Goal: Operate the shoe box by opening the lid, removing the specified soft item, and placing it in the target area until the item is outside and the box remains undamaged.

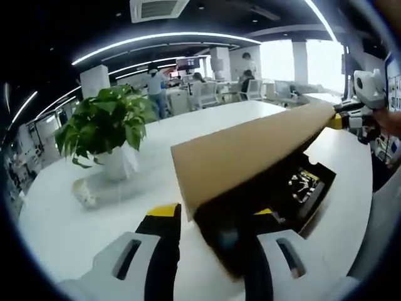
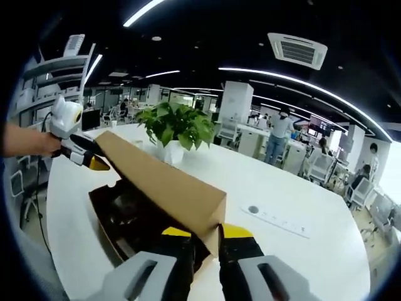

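- The shoe box point(image 1: 294, 194) sits on the white worktop point(image 1: 75, 226) with its brown cardboard lid point(image 1: 250, 150) raised and tilted over it, so the box is partly open but the lid is not clear of it.
- The lid's long axis runs from one gripper to the other. In the left gripper view it stretches from about 6 o'clock, just past that gripper's jaws, up to 2 o'clock, where the right gripper point(image 1: 351, 119) meets its far end.
- In the right gripper view the same lid point(image 2: 163, 182) climbs from 6 o'clock to 10 o'clock, where the left gripper point(image 2: 84, 157) sits at the far corner.
- The right gripper point(image 2: 216, 248) has its jaws drawn narrow with the near lid corner pinched between them; that reads as a firm hold.
- The left gripper point(image 1: 213, 235) has its jaws spread fairly wide with the lid's near corner between them; I cannot tell whether they actually clamp the card or only bracket it.
- Inside the box I see a dark interior with something black and patterned point(image 1: 304, 185); I take it for the soft item, but it is too shadowed to name.
- To my eye the next move turns on swinging the lid up and away evenly from both ends, so the card does not twist or tear.
- A potted plant point(image 1: 103, 125) stands well apart at 9 o'clock in the left gripper view.
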The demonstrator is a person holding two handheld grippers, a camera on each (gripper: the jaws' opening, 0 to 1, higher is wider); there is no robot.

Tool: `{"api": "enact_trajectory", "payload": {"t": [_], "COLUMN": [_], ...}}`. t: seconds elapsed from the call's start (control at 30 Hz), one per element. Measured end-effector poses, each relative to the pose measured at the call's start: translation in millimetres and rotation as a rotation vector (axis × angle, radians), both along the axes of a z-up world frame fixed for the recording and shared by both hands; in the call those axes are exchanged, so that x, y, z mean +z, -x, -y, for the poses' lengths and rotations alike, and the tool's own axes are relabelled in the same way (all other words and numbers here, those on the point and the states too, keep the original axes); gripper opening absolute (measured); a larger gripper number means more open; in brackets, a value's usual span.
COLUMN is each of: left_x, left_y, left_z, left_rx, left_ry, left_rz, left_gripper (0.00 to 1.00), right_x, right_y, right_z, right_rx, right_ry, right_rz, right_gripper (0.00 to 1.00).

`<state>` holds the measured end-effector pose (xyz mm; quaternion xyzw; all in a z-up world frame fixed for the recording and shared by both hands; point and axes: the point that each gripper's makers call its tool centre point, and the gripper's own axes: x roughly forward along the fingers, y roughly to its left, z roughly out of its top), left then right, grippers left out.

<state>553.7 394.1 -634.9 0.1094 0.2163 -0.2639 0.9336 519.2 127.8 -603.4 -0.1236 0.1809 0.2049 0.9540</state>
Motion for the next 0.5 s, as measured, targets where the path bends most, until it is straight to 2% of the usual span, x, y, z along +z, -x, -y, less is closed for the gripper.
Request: {"api": "enact_trajectory", "payload": {"t": [0.5], "left_x": [-18.7], "left_y": [-13.4], "left_z": [-5.0], "left_rx": [0.015], "left_ry": [-0.042], "left_rz": [-0.035], "left_gripper": [0.27], "right_x": [5.4], "right_y": [-10.8], "right_z": [3.2], "right_rx": [0.003], "right_ry": [0.013], "right_rz": [-0.008], "right_gripper": [0.05]}}
